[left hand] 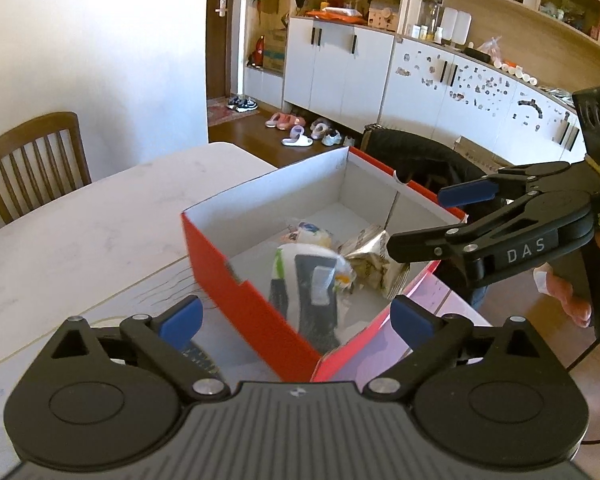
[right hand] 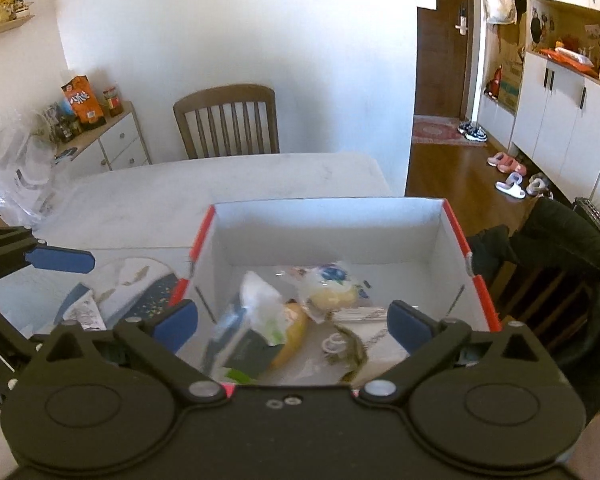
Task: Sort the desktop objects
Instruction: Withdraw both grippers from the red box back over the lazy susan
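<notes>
Red cardboard box w/ white inside (right hand: 332, 228) sits on pale marble-look table (right hand: 228, 180), near its right edge. In box: white plastic-wrapped dark packet (right hand: 256, 320) at left, yellow banana (right hand: 292, 332) touching its right side, round yellow item in clear wrap (right hand: 334, 294) behind it, crumpled foil packet (left hand: 374, 260) at right. Brown slatted wooden chair (right hand: 228, 122) stands behind table.

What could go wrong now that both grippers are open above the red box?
1. The red cardboard box with white inside sits near the white table's edge, beside a dark jacket-draped chair; a nudge might push it off.
2. The right hand-held gripper overhangs the box wall and could snag it.
3. The blurred white-and-green packet looks unsettled and may land on the crumpled silver foil wrapper.
</notes>
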A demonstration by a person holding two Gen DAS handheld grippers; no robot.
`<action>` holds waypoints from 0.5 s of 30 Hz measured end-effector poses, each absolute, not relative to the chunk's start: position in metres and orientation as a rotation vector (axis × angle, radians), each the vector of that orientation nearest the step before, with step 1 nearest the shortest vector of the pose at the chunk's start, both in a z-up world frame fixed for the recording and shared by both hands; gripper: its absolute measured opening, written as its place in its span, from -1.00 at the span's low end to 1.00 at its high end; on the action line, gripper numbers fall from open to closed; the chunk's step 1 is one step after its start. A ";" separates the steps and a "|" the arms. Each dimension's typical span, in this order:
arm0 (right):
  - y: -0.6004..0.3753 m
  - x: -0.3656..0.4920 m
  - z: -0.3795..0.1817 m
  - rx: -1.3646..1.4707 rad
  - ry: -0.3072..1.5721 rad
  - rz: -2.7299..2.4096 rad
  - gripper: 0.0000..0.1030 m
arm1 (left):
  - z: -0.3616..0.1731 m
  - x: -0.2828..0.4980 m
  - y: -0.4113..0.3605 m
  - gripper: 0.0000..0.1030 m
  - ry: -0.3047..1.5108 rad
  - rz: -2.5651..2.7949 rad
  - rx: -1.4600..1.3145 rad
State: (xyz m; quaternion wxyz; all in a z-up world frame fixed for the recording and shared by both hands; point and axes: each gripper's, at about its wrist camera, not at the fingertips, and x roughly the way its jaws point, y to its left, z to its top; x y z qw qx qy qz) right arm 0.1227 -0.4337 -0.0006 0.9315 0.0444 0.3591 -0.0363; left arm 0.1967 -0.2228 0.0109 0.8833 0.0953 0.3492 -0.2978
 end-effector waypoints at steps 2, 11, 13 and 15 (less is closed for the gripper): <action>-0.422 0.122 0.000 0.092 0.729 -0.070 0.97 | 0.012 0.191 -0.212 0.95 0.715 -0.618 0.207; -0.365 0.127 -0.007 0.079 0.737 -0.036 0.97 | 0.009 0.172 -0.160 0.96 0.709 -0.608 0.222; -0.353 0.129 -0.010 0.080 0.743 -0.030 0.97 | 0.007 0.169 -0.147 0.96 0.708 -0.603 0.218; -0.341 0.131 -0.013 0.080 0.750 -0.027 0.97 | 0.006 0.166 -0.134 0.95 0.701 -0.594 0.222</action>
